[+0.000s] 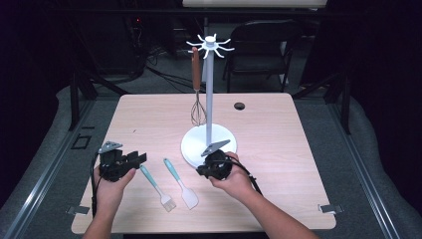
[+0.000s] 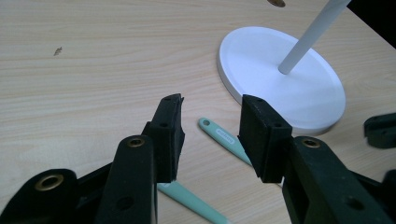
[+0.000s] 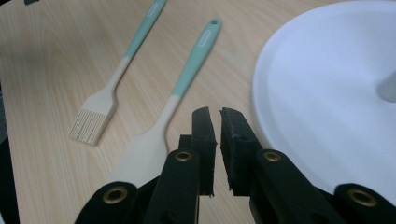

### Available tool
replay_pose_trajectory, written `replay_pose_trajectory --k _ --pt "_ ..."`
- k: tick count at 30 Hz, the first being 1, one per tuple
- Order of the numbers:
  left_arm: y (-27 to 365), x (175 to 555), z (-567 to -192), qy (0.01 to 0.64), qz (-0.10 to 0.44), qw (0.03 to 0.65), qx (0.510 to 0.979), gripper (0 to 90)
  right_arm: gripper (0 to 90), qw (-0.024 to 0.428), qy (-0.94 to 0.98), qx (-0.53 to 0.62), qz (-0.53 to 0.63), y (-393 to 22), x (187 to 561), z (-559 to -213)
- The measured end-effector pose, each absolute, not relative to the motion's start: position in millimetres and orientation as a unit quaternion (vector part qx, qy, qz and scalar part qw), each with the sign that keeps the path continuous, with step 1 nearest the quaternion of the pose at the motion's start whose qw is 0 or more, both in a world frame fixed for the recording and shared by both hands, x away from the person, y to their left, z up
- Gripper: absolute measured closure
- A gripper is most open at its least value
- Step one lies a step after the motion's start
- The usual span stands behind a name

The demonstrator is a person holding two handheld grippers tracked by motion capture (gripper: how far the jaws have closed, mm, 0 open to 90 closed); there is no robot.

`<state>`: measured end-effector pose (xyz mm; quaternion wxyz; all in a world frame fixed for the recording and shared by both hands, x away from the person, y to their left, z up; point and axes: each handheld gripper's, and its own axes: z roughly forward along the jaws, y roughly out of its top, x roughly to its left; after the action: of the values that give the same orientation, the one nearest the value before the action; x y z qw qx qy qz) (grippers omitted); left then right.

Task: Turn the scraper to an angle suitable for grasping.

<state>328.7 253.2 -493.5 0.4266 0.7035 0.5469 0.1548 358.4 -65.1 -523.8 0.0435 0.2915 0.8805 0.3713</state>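
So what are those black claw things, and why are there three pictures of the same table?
A person sits at a wooden table and holds a pinching tool, called a gripper, in each hand. The left gripper has its jaws apart. The right gripper has its jaws nearly together, with only a thin gap. Neither holds anything.

One picture comes from a camera up high, looking down at the table. The other two come from small cameras riding on the grippers, so you look along the black jaws.

On the table lie a basting brush and a spatula, both with green handles. Behind them stands a white rack on a round base, with hooks on top. A whisk with a brown handle hangs from one hook.
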Motion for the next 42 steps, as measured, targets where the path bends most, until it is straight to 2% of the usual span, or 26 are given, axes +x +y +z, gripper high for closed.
replay_pose_trajectory --k 11,26,33,36,37,38,40,42 --pt "261 320 -497 0.556 0.16 0.418 0.7 59.2 81.7 0.035 0.893 0.273 0.357 -12 350 -557" --pt "263 317 -498 0.559 0.16 0.415 0.699 59.1 78.5 0.073 0.904 0.26 0.332 4 343 -570" --pt "250 325 -498 0.544 0.149 0.42 0.711 59.1 81.2 0.064 0.903 0.27 0.328 -18 338 -569" --pt "240 330 -498 0.533 0.146 0.423 0.718 59.0 82.4 0.067 0.905 0.27 0.322 -42 331 -567" --pt "237 332 -498 0.528 0.142 0.422 0.723 58.9 90.0 0.066 0.904 0.271 0.325 -52 328 -566" --pt "232 335 -498 0.525 0.142 0.423 0.725 58.9 90.0 0.061 0.904 0.27 0.326 -63 324 -563" --pt "227 338 -500 0.518 0.137 0.423 0.731 58.8 90.0 0.082 0.908 0.274 0.305 -84 316 -562" --pt "221 341 -501 0.514 0.134 0.421 0.736 58.7 90.0 0.068 0.909 0.276 0.306 -104 311 -565"
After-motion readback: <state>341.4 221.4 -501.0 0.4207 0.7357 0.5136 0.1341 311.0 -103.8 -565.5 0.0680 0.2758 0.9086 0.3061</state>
